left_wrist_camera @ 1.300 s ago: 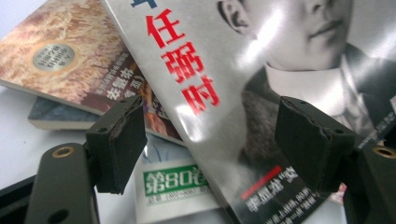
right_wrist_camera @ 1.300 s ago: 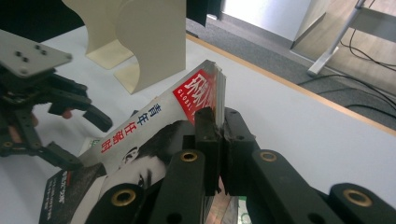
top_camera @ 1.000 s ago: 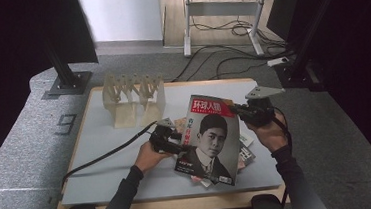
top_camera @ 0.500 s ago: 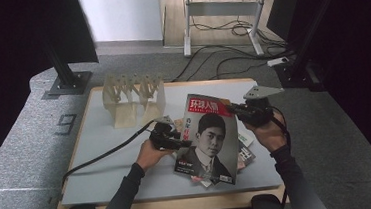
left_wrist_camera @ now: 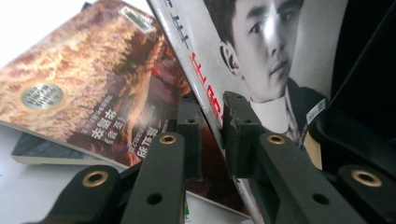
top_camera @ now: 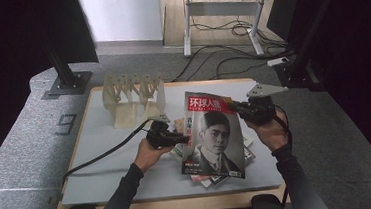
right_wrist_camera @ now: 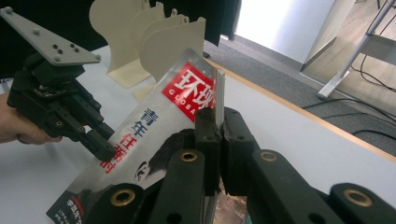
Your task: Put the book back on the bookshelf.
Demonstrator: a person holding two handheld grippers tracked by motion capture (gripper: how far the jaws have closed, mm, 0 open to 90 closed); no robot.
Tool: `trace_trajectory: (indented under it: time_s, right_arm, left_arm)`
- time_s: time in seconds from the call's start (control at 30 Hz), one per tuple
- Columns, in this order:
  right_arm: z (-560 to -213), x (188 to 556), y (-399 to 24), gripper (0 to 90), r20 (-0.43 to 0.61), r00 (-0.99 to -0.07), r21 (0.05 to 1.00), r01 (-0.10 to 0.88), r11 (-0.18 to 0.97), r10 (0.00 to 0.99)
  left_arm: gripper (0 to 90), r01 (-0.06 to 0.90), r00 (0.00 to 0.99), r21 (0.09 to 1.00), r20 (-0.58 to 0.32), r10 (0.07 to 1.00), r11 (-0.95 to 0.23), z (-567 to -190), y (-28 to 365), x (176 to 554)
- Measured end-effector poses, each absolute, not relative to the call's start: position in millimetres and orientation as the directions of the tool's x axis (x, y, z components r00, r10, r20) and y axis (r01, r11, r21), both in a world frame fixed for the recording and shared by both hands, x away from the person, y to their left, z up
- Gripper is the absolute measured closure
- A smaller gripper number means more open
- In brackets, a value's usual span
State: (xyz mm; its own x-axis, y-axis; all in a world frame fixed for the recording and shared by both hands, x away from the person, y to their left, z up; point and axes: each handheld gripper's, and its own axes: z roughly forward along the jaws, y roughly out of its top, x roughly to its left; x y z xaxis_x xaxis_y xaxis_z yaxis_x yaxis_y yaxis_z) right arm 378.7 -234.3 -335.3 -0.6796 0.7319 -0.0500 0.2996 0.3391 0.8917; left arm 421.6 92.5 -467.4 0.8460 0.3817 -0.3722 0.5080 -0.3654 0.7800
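Both tools (top_camera: 185, 137) (top_camera: 230, 106) pinch the tilted magazine (top_camera: 213, 132).

Lab, black camera stands (top_camera: 65, 69), floor cables (top_camera: 228, 31)

My left hand-held gripper (top_camera: 180, 137): black body, matte black plastic jaws with brass-coloured rivets and small round holes along the links, blocky ribbed pads at the tips. A small grey three-cornered plate sits on top, and a thick black cable trails from it toward my side. My right hand-held gripper (top_camera: 227, 104): same black build, same brass rivets, a larger grey three-cornered plate on top with a few small screw holes. I see dark long sleeves on both forearms, snug at the wrists. My left hand (top_camera: 147, 152) and right hand (top_camera: 270, 130) are bare, no gloves.
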Motion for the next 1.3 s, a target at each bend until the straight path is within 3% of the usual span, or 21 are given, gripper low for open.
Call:
trace_trajectory:
  time_s: [0.23, 0.57, 0.9, 1.3]
  right_arm:
    - [-323.8, 378.4, -234.8, 85.6, -0.059, -0.674, 0.908, 0.271, 0.320, 0.737]
    - [-303.3, 372.5, -236.1, 85.3, -0.110, -0.655, 0.933, 0.191, 0.305, 0.747]
    - [-305.9, 364.0, -246.5, 83.6, -0.115, -0.657, 0.936, 0.180, 0.303, 0.745]
    - [-313.2, 357.5, -254.7, 71.9, -0.088, -0.697, 0.939, 0.181, 0.294, 0.711]
  left_arm:
    - [81.5, 0.446, 0.860, 0.835, -0.300, 0.412, -0.322, -452.9, 99.1, 414.3]
    - [82.6, 0.228, 0.891, 0.897, -0.034, 0.454, -0.380, -425.4, 95.0, 392.4]
    - [84.8, 0.217, 0.906, 0.891, -0.032, 0.423, -0.398, -426.1, 101.2, 381.3]
    - [87.0, 0.191, 0.920, 0.886, -0.013, 0.391, -0.421, -426.9, 110.0, 367.1]
